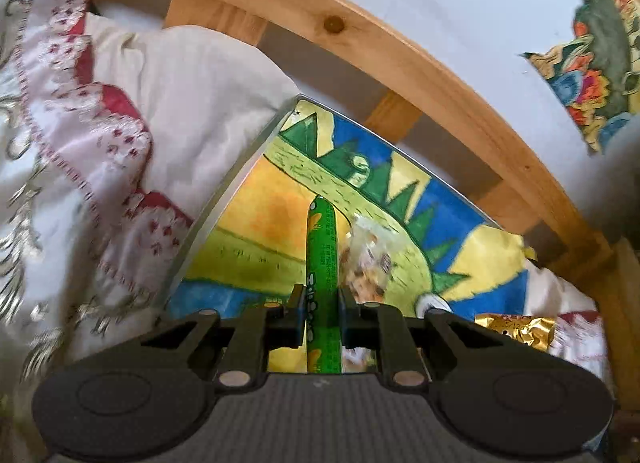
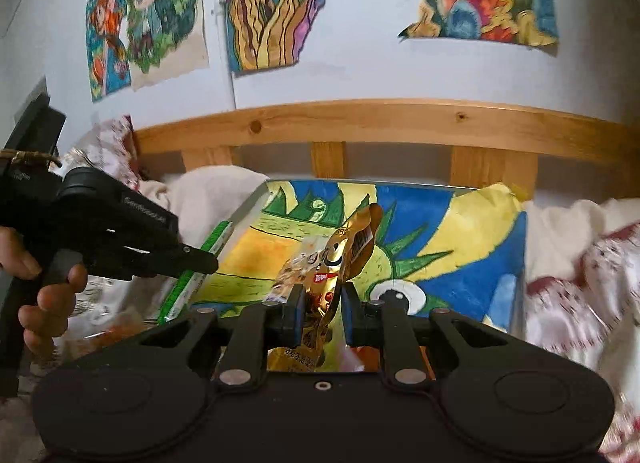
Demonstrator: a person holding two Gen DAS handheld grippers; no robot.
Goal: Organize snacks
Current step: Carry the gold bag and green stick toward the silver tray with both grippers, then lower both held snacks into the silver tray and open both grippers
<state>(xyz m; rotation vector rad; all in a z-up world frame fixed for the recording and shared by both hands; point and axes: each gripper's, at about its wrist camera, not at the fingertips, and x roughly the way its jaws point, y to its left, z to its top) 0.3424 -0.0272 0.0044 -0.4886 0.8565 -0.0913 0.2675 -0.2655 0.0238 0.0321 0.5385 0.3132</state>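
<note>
My left gripper (image 1: 320, 303) is shut on a long green snack stick (image 1: 321, 255) and holds it over a tray lined with a bright painted drawing (image 1: 248, 223). A clear snack packet (image 1: 370, 259) lies on the tray just right of the stick. My right gripper (image 2: 320, 299) is shut on a gold foil snack packet (image 2: 344, 251) above the same tray (image 2: 460, 231); that packet also shows in the left wrist view (image 1: 516, 329). In the right wrist view the left gripper (image 2: 200, 259) holds the green stick (image 2: 192, 275) at the tray's left edge.
The tray rests on a bed with white and red patterned bedding (image 1: 100, 167). A wooden headboard rail (image 2: 380, 127) runs behind it. Colourful drawings (image 2: 272, 3) hang on the wall. Another clear packet (image 2: 296, 267) lies on the tray under the gold one.
</note>
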